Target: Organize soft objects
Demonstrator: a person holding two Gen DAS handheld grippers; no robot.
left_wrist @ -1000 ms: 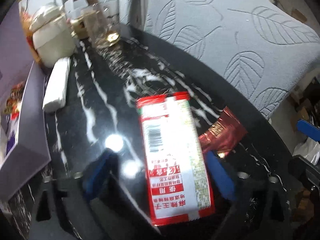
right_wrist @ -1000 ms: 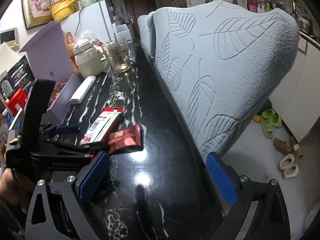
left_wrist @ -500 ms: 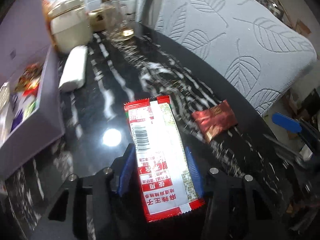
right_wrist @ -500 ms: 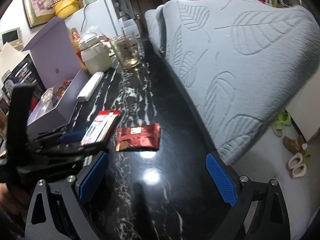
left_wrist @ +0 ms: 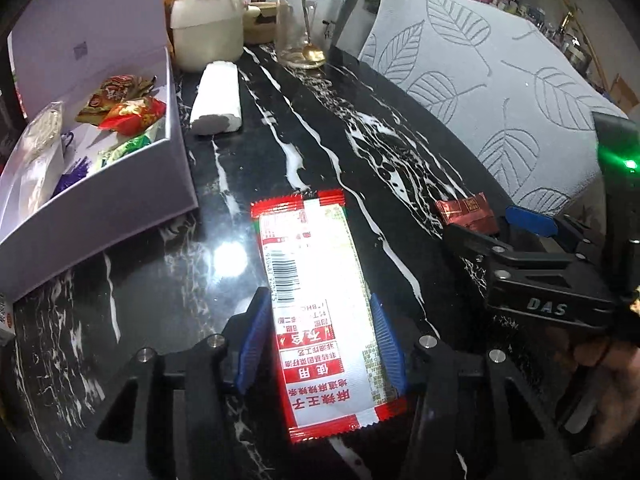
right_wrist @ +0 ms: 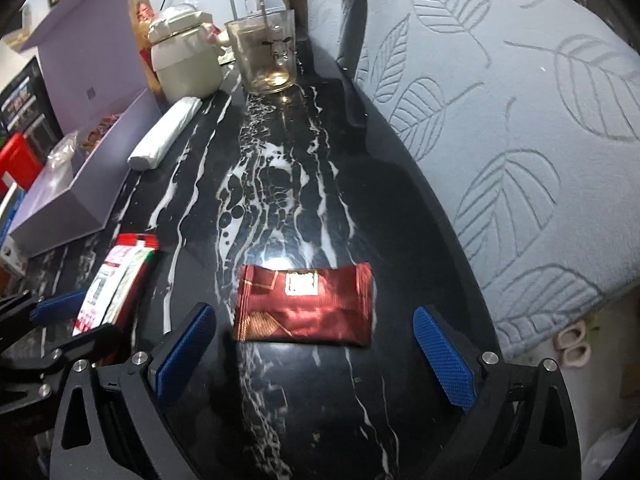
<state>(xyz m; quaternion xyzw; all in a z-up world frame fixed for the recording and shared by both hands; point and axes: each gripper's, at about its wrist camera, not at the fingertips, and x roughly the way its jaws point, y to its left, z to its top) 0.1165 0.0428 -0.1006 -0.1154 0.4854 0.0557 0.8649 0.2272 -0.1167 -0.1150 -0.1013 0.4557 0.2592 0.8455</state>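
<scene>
A long red and white snack packet [left_wrist: 320, 300] sits between the blue pads of my left gripper [left_wrist: 322, 344], which is shut on it above the black marble table [left_wrist: 320, 160]. The packet [right_wrist: 116, 276] and left gripper [right_wrist: 60, 308] also show at the lower left of the right wrist view. A dark red foil sachet [right_wrist: 304, 304] lies flat on the table just ahead of my right gripper [right_wrist: 312, 356], which stands wide open and apart from it. In the left wrist view the sachet [left_wrist: 464, 210] lies beside the right gripper [left_wrist: 516, 224].
An open lilac box [left_wrist: 120, 184] holding several wrapped snacks stands at the left. Behind it are a white tissue pack [left_wrist: 218, 98], a cream pot [left_wrist: 208, 20] and a glass cup [left_wrist: 298, 28] with a spoon. A grey leaf-patterned cushion [right_wrist: 500, 120] borders the table's right edge.
The left gripper closed on the red and white packet and carried it left, toward the lilac box. The right gripper came down and forward toward the red sachet, still open.
</scene>
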